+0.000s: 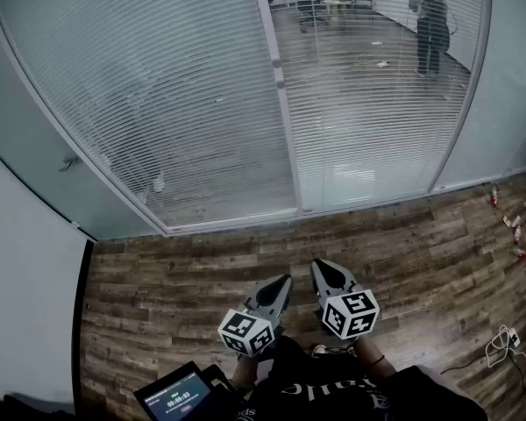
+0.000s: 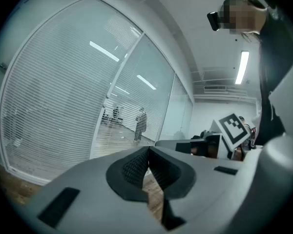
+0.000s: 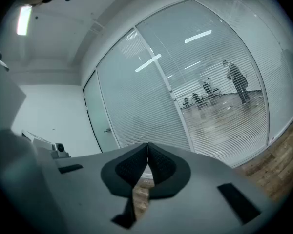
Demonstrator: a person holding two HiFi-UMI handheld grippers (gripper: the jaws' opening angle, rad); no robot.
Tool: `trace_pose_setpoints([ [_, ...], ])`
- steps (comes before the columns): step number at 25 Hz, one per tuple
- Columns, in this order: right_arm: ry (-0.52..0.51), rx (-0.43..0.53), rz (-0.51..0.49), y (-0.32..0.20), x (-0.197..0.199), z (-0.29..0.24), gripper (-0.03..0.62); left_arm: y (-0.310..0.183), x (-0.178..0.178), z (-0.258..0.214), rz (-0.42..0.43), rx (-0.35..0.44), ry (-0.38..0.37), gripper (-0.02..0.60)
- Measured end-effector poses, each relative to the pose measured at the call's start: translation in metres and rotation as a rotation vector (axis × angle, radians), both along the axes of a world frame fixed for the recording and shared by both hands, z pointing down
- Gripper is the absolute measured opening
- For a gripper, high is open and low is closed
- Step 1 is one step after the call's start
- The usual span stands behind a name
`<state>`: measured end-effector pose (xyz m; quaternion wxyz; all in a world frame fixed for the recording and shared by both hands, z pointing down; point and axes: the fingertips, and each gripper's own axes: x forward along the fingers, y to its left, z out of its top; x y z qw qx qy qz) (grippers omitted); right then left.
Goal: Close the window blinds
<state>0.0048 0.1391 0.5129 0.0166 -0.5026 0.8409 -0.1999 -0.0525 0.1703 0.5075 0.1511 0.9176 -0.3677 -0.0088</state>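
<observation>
stage: barely begun, I judge | blinds (image 1: 158, 103): left of the window post (image 1: 280, 86) slats look nearly shut; right of it they are open, showing the room beyond | left gripper (image 1: 283, 284), right gripper (image 1: 319, 270): both clenched on nothing, well short of the post | left to do: reach the blinds and turn the open slats

Cool even light from ceiling strip (image 2: 242, 67); reflections streak window blinds (image 3: 136, 106); fisheye bending, dark corners.
</observation>
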Motion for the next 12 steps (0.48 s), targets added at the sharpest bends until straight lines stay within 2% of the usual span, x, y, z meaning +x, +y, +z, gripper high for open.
trace_pose_setpoints([
  [6,0.052,0.049,0.049,-0.059,0.014,-0.006,0.017,-0.052,0.002,0.001,0.021,0.016,-0.023,0.003],
  [12,0.084,0.052,0.047,-0.135,-0.015,0.002,0.017,-0.137,-0.009,0.008,0.069,0.033,-0.032,0.003],
])
